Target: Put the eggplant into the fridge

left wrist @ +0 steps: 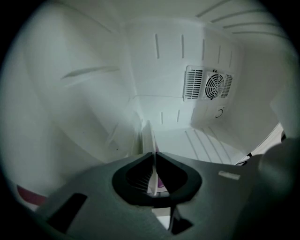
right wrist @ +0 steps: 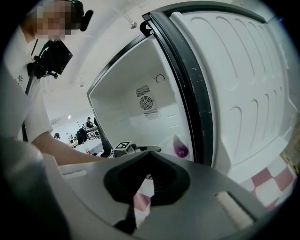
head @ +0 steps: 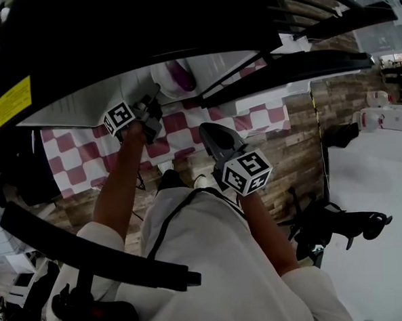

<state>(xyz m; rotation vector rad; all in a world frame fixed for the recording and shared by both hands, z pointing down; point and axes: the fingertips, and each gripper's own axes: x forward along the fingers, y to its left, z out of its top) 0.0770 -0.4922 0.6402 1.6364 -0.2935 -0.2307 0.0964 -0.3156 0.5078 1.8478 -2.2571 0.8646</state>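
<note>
Purple eggplant (right wrist: pixel 181 151) on a white dish (head: pixel 163 76) low inside the open white fridge (right wrist: pixel 126 103), near its front edge

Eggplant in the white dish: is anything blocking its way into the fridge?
Nothing visible blocks it. The fridge door stands open, and the eggplant, in the white dish whose rim the left tongs grip, is already inside the fridge.

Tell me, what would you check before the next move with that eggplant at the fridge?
1. Fridge door open: ok.
2. Left gripper shut on the white dish by its rim: ok.
3. Eggplant on the dish, inside the fridge: ok.
4. Dish resting on the fridge floor, safe to let go: cannot tell.
5. Right gripper shut, empty, outside the fridge: ok.
</note>
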